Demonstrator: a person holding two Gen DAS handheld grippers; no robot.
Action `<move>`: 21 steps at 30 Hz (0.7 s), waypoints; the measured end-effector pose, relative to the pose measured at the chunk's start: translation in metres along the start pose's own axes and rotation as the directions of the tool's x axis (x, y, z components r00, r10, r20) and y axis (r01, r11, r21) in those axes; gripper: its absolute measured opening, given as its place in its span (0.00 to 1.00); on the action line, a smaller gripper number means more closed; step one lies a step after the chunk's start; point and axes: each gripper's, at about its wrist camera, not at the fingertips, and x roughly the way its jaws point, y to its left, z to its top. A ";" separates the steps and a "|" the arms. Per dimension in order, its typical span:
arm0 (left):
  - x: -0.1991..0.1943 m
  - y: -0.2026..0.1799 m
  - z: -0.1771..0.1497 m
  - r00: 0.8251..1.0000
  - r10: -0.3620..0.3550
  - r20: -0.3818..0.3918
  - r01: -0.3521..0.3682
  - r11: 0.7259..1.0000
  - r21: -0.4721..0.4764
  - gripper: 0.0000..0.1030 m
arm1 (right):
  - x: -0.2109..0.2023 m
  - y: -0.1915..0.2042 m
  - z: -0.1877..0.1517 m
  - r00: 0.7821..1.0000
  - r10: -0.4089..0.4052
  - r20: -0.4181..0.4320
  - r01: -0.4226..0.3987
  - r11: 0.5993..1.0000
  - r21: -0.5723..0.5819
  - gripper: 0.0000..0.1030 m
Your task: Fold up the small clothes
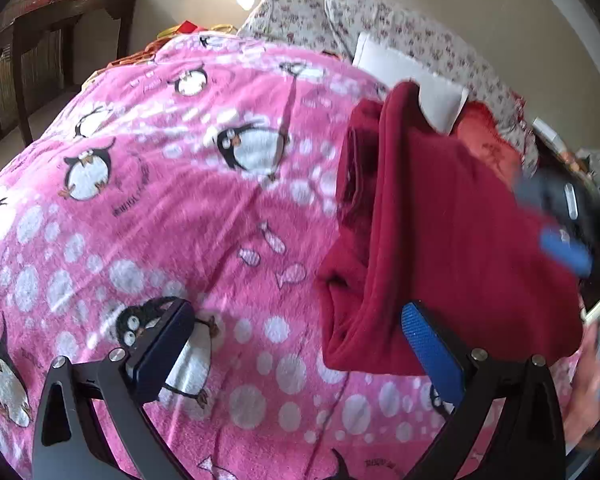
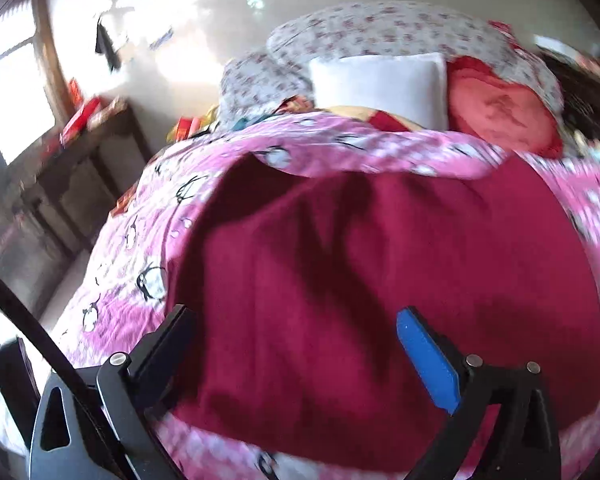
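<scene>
A dark red garment (image 1: 440,232) lies folded in layers on the pink penguin blanket (image 1: 160,208), at the right of the left wrist view. My left gripper (image 1: 296,320) is open and empty, hovering over the blanket just left of the garment's near edge. In the right wrist view the red garment (image 2: 360,264) fills the middle, spread flat. My right gripper (image 2: 296,324) is open and empty above the garment's near part. The right gripper also shows blurred at the right edge of the left wrist view (image 1: 560,240).
The pink blanket (image 2: 148,256) covers a bed. A white pillow (image 2: 380,84), a red cushion (image 2: 500,112) and floral bedding (image 2: 360,28) lie at the head. A dark wooden side table (image 1: 60,20) with red items stands left of the bed.
</scene>
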 end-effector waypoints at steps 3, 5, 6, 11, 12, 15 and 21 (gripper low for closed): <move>0.002 -0.003 -0.001 1.000 -0.008 0.001 0.008 1.000 0.006 1.00 | 0.026 0.035 0.027 0.999 0.015 -0.030 -0.018 0.996 -0.088 1.00; 0.007 -0.005 0.000 1.000 0.005 -0.005 -0.005 1.000 0.007 1.00 | 0.049 0.054 0.041 0.997 -0.004 -0.072 -0.007 0.989 -0.147 1.00; 0.009 -0.006 0.000 1.000 0.007 -0.008 -0.007 1.000 0.007 1.00 | 0.059 0.060 0.046 0.996 -0.013 -0.091 -0.002 0.987 -0.163 1.00; 0.014 -0.006 0.003 1.000 -0.008 0.004 0.008 1.000 -0.011 1.00 | 0.115 0.082 0.068 0.982 -0.070 -0.173 0.032 0.977 -0.213 1.00; 0.014 -0.006 0.003 1.000 -0.008 0.015 0.008 1.000 -0.011 1.00 | 0.127 0.084 0.068 0.973 -0.099 -0.208 0.048 0.970 -0.236 1.00; 0.017 -0.011 0.005 0.999 -0.043 0.025 0.043 0.999 0.008 1.00 | 0.138 0.091 0.056 0.973 -0.130 -0.189 0.062 0.942 -0.329 0.85; 0.018 -0.018 0.006 0.968 -0.246 -0.046 0.247 0.968 0.039 0.28 | 0.102 0.074 0.054 0.994 -0.010 -0.108 -0.024 0.952 -0.306 0.23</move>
